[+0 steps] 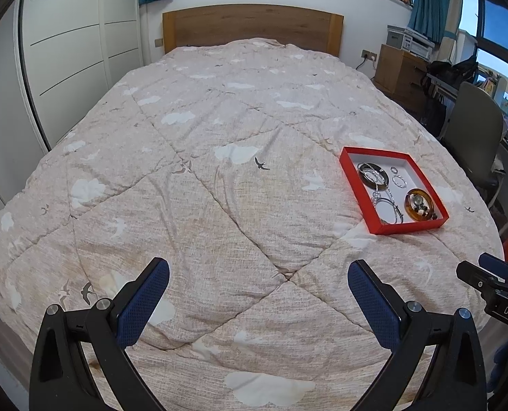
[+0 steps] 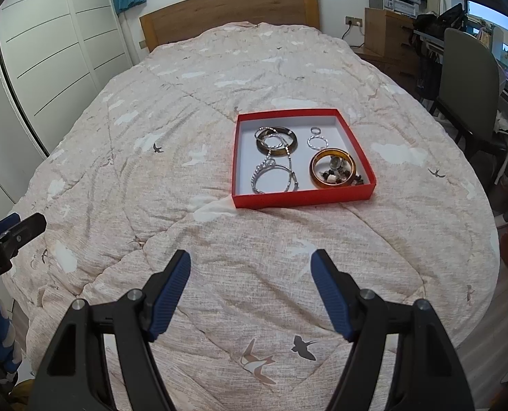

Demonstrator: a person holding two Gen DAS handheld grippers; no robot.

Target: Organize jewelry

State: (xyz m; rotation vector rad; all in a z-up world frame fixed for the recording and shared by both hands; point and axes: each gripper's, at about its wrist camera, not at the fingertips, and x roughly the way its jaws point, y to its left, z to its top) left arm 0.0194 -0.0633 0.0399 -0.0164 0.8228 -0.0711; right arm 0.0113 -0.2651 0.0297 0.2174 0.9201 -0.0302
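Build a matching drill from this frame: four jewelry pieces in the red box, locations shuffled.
Locations are as seen in the right wrist view.

Column 1
1. amber bangle
2. dark brown bangle
3. small silver ring
4. thin silver bangles

Column 2
A. far left of the red box
B. near right, with beads and small pieces inside it
C. near left, by the front wall
D. far right, nearest the back wall

Pairs: 1-B, 2-A, 3-D, 4-C

Both the left gripper and right gripper hang open over the quilt, holding nothing.
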